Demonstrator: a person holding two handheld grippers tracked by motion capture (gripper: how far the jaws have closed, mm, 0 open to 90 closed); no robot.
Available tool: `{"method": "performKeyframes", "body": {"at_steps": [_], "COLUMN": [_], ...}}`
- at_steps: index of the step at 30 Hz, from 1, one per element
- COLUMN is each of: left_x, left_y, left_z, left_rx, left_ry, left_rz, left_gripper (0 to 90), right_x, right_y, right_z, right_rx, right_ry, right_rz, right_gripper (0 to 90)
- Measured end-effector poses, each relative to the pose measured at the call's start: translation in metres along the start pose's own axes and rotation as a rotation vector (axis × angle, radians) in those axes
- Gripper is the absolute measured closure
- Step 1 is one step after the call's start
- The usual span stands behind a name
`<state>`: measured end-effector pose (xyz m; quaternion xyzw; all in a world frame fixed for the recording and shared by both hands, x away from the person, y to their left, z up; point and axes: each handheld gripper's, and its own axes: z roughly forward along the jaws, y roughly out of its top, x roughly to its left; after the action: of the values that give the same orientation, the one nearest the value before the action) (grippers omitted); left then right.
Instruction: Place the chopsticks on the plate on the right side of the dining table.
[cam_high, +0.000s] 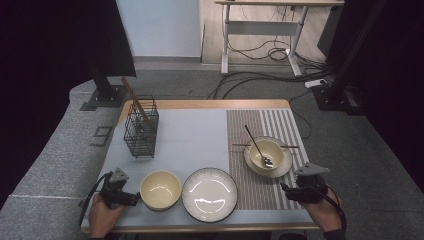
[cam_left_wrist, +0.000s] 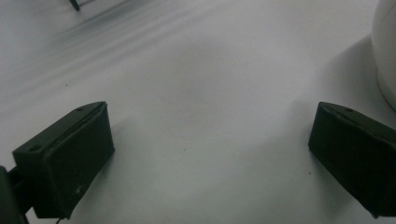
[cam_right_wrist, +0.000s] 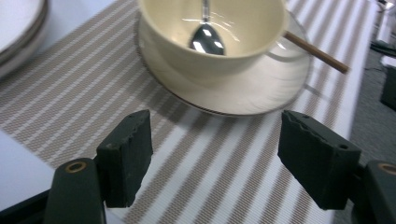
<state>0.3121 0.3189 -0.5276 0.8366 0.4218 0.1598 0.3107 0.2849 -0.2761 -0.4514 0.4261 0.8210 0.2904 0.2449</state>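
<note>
My left gripper (cam_high: 134, 198) rests at the table's front left, just left of an empty cream bowl (cam_high: 160, 189). In the left gripper view its jaws stand open (cam_left_wrist: 210, 154) over bare grey mat, with the bowl's side (cam_left_wrist: 385, 46) at the right edge. My right gripper (cam_high: 287, 190) is at the front right, open (cam_right_wrist: 215, 158) over the striped placemat (cam_right_wrist: 70, 102). Just ahead of it a cream bowl (cam_right_wrist: 215, 32) sits on a saucer (cam_right_wrist: 261, 88) with a metal spoon (cam_right_wrist: 205, 37) inside. A brown chopstick (cam_right_wrist: 317, 53) pokes out from behind the bowl.
A white plate (cam_high: 209, 194) lies between the two bowls at the front. A black wire basket (cam_high: 141, 127) holding brown chopsticks stands at the back left. The grey mat (cam_high: 195, 135) covers the middle. Cables and a desk frame lie on the floor beyond.
</note>
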Motion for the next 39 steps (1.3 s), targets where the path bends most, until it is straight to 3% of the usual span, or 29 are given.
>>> {"method": "performKeyframes", "body": {"at_steps": [14, 27, 33, 39], "left_x": [0.0, 0.0, 0.0, 0.0], "left_y": [0.0, 0.0, 0.0, 0.0], "left_z": [0.0, 0.0, 0.0, 0.0], "left_rx": [0.0, 0.0, 0.0, 0.0], "left_ry": [0.0, 0.0, 0.0, 0.0], "left_rz": [0.0, 0.0, 0.0, 0.0], "left_gripper": [0.0, 0.0, 0.0, 0.0], "right_x": [0.03, 0.059, 0.069, 0.08], "right_y": [0.02, 0.058, 0.078, 0.095], "right_z": [0.012, 0.031, 0.041, 0.05], "right_rx": [-0.044, -0.072, -0.094, -0.097], "right_ry": [0.109, 0.204, 0.275, 0.287], "right_rz": [-0.042, -0.124, -0.116, -0.146], "right_gripper": [23.4, 20.2, 18.4, 17.4]}}
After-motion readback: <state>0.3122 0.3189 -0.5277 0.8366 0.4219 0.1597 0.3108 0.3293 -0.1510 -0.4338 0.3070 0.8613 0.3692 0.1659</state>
